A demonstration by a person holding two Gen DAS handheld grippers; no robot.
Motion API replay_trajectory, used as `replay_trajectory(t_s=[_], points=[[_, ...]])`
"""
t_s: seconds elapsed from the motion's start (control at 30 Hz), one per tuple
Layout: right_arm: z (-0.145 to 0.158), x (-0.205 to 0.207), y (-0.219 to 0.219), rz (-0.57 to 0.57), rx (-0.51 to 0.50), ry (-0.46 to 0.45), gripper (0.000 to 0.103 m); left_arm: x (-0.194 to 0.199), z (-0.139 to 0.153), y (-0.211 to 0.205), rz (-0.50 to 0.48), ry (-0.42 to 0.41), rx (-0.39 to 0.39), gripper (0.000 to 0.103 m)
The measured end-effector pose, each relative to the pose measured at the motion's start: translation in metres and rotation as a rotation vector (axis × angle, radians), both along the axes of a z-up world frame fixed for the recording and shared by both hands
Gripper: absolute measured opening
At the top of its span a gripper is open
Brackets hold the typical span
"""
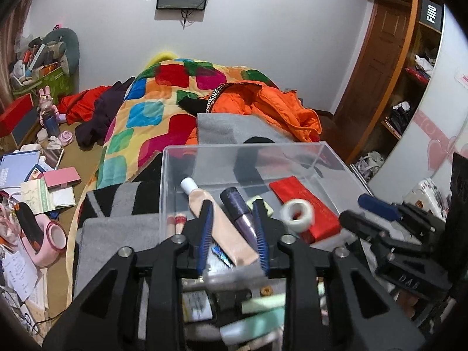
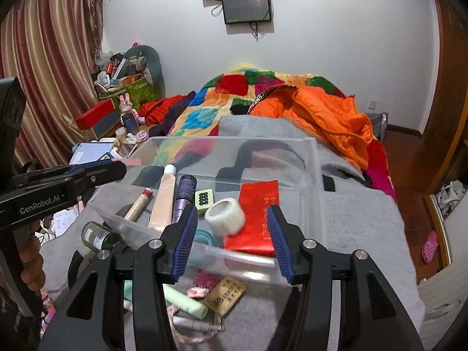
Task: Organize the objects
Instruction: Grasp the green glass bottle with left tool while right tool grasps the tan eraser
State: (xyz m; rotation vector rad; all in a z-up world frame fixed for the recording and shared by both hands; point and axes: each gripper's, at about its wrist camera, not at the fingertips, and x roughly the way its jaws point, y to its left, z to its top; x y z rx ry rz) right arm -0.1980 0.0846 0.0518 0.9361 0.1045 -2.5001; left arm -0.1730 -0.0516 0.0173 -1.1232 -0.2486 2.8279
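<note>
A clear plastic box (image 1: 242, 152) (image 2: 313, 175) stands on a grey blanket. Inside lie a beige tube (image 1: 225, 234) (image 2: 163, 199), a purple mascara (image 1: 234, 201) (image 2: 184, 193), a green tile (image 2: 204, 200), a red packet (image 1: 304, 201) (image 2: 257, 204) and a white tape roll (image 1: 297, 215) (image 2: 225, 216), which looks blurred. My left gripper (image 1: 233, 234) (image 2: 120, 167) hovers over the box's near left side, its pads apart and touching nothing. My right gripper (image 2: 232, 239) (image 1: 352, 207) is open over the near rim; the tape roll sits free between its fingers.
On the blanket in front of the box lie a light green tube (image 2: 187, 301), a tan tag (image 2: 225, 294) and a green bottle (image 2: 98, 235). An orange jacket (image 2: 327, 117) and a patchwork quilt (image 1: 152, 111) cover the bed behind. Clutter fills the floor at the left.
</note>
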Motion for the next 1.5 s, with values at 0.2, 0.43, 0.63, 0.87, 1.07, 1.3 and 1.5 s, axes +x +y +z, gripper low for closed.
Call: replay_trajectory(t_s=[0.2, 0.43, 0.63, 0.87, 1.07, 1.3, 1.5], points=[[0.003, 0.017, 0.013, -0.006, 0.000, 0.020, 0.048, 0.024, -0.001, -0.009, 0.014, -0.008, -0.040, 0.047], [-0.009, 0.028, 0.028, -0.024, 0.015, -0.004, 0.049, 0.040, -0.021, -0.022, 0.027, -0.059, -0.068, 0.055], [-0.030, 0.033, 0.037, -0.026, 0.039, -0.065, 0.049, 0.047, -0.051, -0.025, 0.016, -0.126, -0.057, 0.057], [-0.051, 0.027, 0.030, 0.006, 0.038, -0.148, 0.049, 0.038, -0.069, -0.033, 0.008, -0.179, 0.033, 0.068], [-0.064, 0.018, 0.016, 0.014, 0.028, -0.200, 0.049, 0.029, -0.080, -0.036, 0.004, -0.199, 0.077, 0.069], [-0.070, 0.018, 0.001, 0.021, 0.037, -0.195, 0.047, 0.036, -0.078, -0.022, -0.015, -0.129, -0.008, 0.067], [-0.070, 0.024, 0.002, 0.034, 0.041, -0.190, 0.027, 0.050, -0.072, -0.017, -0.006, -0.096, -0.045, 0.064]])
